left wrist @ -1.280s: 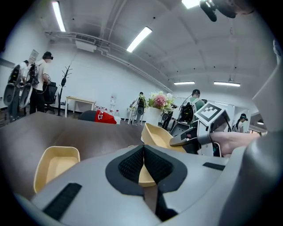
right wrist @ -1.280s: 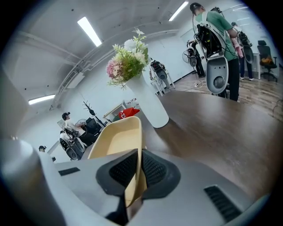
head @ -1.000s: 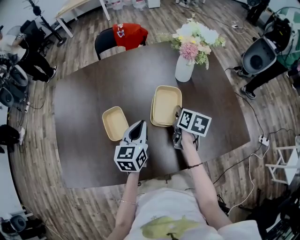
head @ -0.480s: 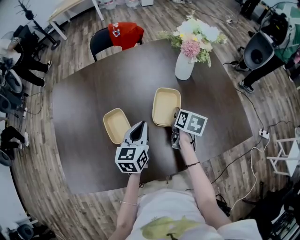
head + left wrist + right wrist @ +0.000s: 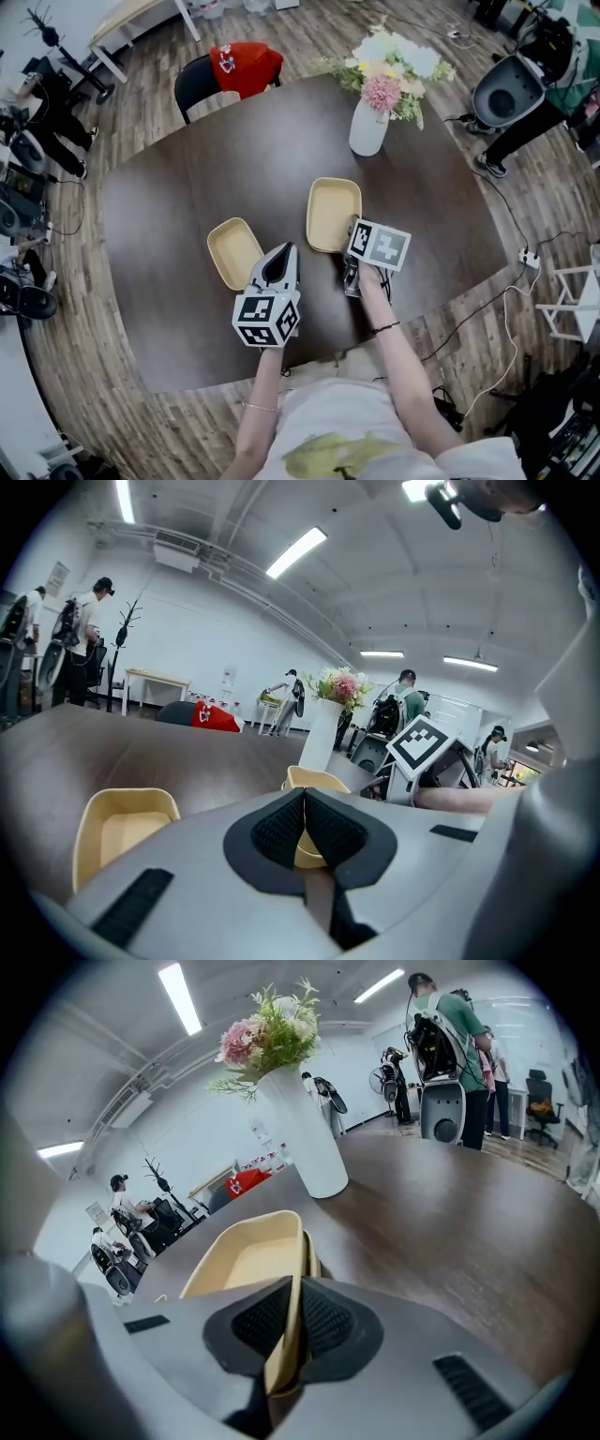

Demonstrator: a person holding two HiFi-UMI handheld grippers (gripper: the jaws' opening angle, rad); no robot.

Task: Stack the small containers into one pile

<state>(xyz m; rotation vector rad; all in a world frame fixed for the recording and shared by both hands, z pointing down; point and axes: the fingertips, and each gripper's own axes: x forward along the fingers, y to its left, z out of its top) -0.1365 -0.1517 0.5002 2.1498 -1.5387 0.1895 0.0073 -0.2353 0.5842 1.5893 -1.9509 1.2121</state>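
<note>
Your right gripper [image 5: 351, 242] [image 5: 292, 1283] has its jaws narrowed onto the near wall of the larger beige container [image 5: 333, 211] [image 5: 246, 1258] — the thin wall stands pinched between the two black pads. That container lies right of centre on the dark wooden table [image 5: 169, 197], its far end pointing toward the white vase of flowers [image 5: 368, 131]. Its inside shows only bare beige floor.

The smaller beige container [image 5: 232, 251] [image 5: 117, 827] lies to its left, apart from it, and its inside is bare too. Your left gripper [image 5: 281, 255] [image 5: 305, 799] hangs just beside that container's near right corner. Its pads are pressed together on each other, with nothing between them.

In the head view your right gripper's marker cube [image 5: 380, 244] covers the near end of the larger container, so you cannot tell there whether that end rests flat or is raised. In the right gripper view a second pale edge runs just right of the pinched rim — an outer lip or another nested container, it is not clear which. In the left gripper view the gripper's own grey body cuts off the near sides of both containers.
</note>
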